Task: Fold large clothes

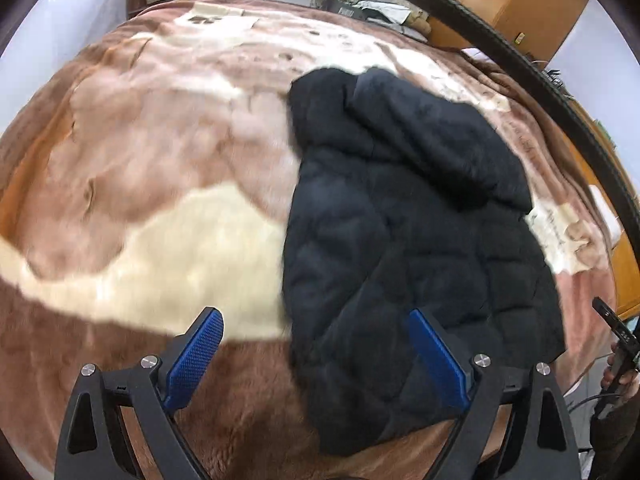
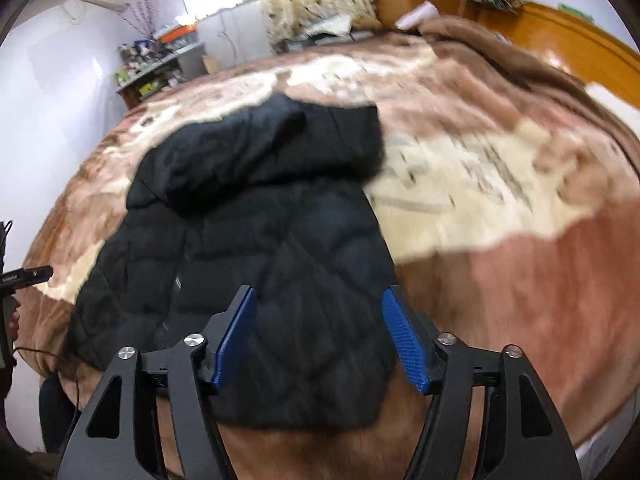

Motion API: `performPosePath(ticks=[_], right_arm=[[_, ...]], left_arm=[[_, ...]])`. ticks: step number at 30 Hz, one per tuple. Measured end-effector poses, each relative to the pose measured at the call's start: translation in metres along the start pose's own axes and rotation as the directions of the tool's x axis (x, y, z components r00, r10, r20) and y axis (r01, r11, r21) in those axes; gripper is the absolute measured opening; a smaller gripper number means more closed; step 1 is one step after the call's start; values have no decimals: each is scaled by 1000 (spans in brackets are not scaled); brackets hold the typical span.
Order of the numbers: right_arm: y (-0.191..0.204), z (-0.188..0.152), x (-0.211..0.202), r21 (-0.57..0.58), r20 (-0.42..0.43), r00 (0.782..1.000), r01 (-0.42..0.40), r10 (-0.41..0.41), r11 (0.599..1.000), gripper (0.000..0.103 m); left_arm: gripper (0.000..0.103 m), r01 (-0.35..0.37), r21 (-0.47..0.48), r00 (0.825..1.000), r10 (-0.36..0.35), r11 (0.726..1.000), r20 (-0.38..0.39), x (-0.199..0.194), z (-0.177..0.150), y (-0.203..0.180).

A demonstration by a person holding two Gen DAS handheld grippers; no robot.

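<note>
A black quilted hooded jacket (image 1: 408, 248) lies on a bed covered by a brown and cream blanket (image 1: 168, 184), its hood toward the far end. My left gripper (image 1: 314, 336) is open and empty above the jacket's left near edge. In the right wrist view the jacket (image 2: 280, 264) lies folded narrow. My right gripper (image 2: 318, 320) is open and empty just above its near hem. The blanket also shows in the right wrist view (image 2: 500, 208).
A shelf with clutter (image 2: 160, 64) stands by the far wall. A wooden wardrobe (image 1: 516, 4) and an orange wooden headboard (image 2: 580, 44) border the bed. The other gripper's tip (image 1: 616, 332) and a hand show at the right edge.
</note>
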State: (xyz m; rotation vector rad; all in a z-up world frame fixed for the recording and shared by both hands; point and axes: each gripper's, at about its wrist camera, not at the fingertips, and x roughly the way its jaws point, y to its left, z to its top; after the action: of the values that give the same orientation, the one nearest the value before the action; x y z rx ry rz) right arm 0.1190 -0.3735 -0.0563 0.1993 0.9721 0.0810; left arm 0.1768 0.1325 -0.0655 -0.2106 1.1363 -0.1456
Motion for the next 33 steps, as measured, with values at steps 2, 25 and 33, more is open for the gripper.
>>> performPosePath(ticks=[2, 25, 33], right_arm=[[-8, -15, 7, 41, -24, 1000, 1, 0, 999, 70], [-28, -42, 87, 119, -156, 988, 27, -8, 993, 76], [-18, -47, 63, 143, -116, 992, -21, 38, 989, 23]], left_arm=[[94, 24, -44, 999, -25, 999, -34, 9, -19, 5], [93, -48, -72, 985, 35, 996, -170, 100, -66, -28], [32, -13, -24, 989, 10, 1000, -149, 85, -63, -53]])
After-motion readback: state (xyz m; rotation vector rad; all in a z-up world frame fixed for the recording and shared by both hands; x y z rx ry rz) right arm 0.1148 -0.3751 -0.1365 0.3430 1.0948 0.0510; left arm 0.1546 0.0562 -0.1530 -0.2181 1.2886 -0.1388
